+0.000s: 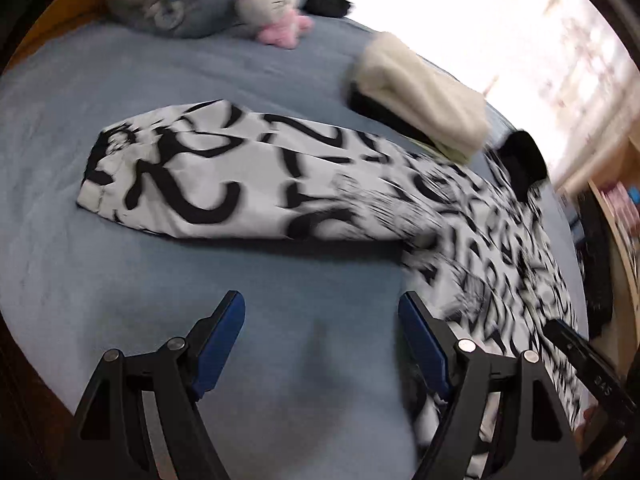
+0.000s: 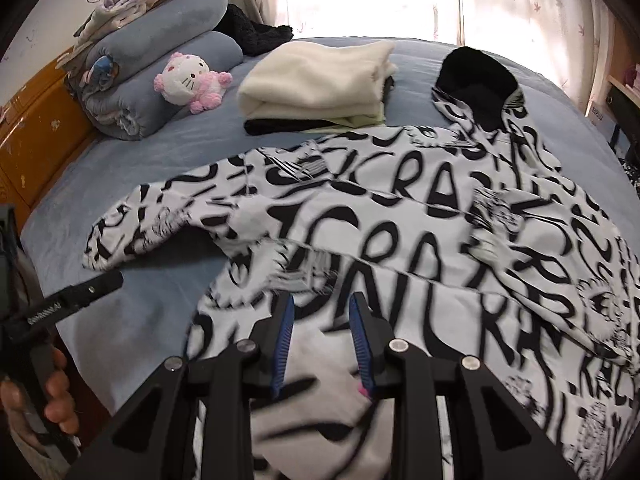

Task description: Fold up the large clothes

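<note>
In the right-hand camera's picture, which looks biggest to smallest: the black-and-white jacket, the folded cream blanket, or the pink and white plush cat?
1. Jacket, by far the largest, though it lies nearest the camera.
2. Folded cream blanket.
3. Plush cat, clearly the smallest.

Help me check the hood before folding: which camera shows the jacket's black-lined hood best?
The right wrist view: the hood shows sharp and whole, lining open, beside the cream folded stack. The left wrist view shows it only small and blurred.

We see our right claw [image 2: 322, 316], jaws narrowly parted, over the hoodie [image 2: 420, 232] spread below the folded cream garment [image 2: 316, 76].
</note>
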Demonstrator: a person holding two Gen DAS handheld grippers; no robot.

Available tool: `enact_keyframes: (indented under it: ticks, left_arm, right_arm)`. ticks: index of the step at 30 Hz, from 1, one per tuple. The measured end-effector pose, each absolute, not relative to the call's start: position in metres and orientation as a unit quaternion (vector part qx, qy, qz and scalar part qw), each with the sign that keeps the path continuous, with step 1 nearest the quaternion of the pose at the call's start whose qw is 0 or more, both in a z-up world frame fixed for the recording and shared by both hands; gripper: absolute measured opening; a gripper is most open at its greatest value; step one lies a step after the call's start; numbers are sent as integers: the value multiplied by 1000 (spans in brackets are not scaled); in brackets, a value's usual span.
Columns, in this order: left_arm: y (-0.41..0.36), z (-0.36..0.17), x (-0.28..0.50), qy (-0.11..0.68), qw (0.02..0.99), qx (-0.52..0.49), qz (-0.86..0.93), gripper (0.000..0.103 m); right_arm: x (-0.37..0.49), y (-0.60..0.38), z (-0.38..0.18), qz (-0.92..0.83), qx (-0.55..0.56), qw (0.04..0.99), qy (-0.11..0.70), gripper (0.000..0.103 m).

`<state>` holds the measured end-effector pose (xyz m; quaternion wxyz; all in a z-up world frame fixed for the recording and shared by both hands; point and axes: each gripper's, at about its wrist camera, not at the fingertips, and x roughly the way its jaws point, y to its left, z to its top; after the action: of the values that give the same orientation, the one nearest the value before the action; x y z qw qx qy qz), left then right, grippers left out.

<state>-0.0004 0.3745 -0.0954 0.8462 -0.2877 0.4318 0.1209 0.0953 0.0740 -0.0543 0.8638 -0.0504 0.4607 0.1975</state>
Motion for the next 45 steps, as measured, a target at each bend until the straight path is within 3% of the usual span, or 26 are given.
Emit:
enact_keyframes:
  ticks: [7,16,18,20,24,27,36,40,45]
  left_arm:
    - [447,-151,0,405,779,-461,131,78]
    - [495,-178,0,301,758,-564,130,78]
    - [507,-180,2,283,752,-575,153,67]
    - [512,-177,10,304,760,-544,188,11]
    - [501,-159,24,312,781,-489,234,6]
    - [475,-115,34,311,831,-366,279,6]
    - [318,25,87,245,939,-161,181,6]
    - [229,39,116,264,953,-99,111,6]
    - [130,-6,160,358,931,-70,12,6]
  right_arm:
    - [124,106,-64,195,-41,864,462,28]
    - [146,143,-89,197,-57,859,470,28]
    - [149,148,-98,196,-58,855,476,28]
    - [151,149,-106,196,-59,852,483,28]
    - [154,149,-121,196,-63,840,502,28]
    - [154,142,-122,196,-55,839,504,28]
    - [145,71,-90,183,3,860,477,28]
    - [142,20,-76,163,27,872,461,28]
    - [143,-42,-71,127,52,880,455,28]
